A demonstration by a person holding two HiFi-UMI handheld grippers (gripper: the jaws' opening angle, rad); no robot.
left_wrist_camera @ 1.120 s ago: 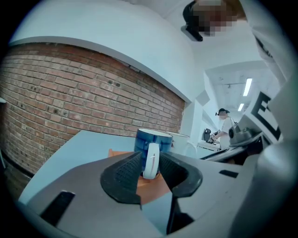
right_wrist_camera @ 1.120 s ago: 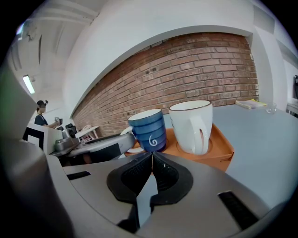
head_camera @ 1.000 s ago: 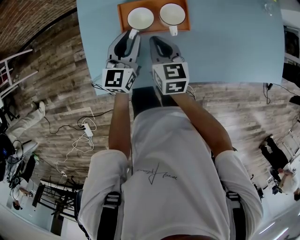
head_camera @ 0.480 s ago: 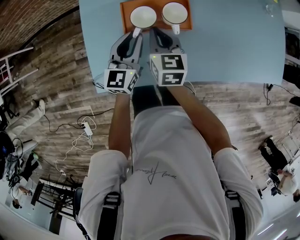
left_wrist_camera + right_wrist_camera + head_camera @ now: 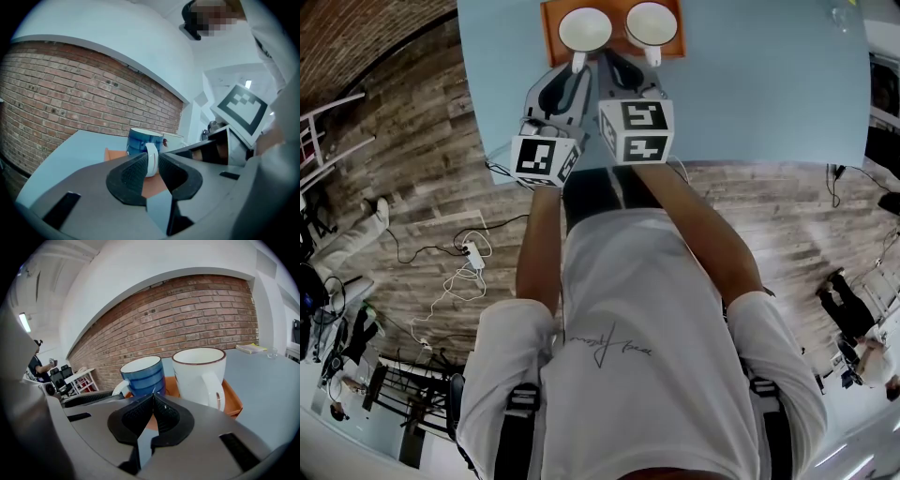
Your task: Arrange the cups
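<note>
jaws of the left gripper [image 5: 151,161] have just been closing and now pinch the white handle [image 5: 151,149] of the blue cup [image 5: 140,139], one pad on each side. that handle points straight back at the claw, so its loop lies along the gripper's own line and the cup body sits dead ahead, just beyond the tips, on the left half of the orange tray [image 5: 112,153]. right gripper [image 5: 153,409] is pressed together on nothing, just beside the left one, at the tray's near edge; the white cup [image 5: 199,369] stands ahead and to its right. left hand is plainly the one placed for the blue cup.
</note>
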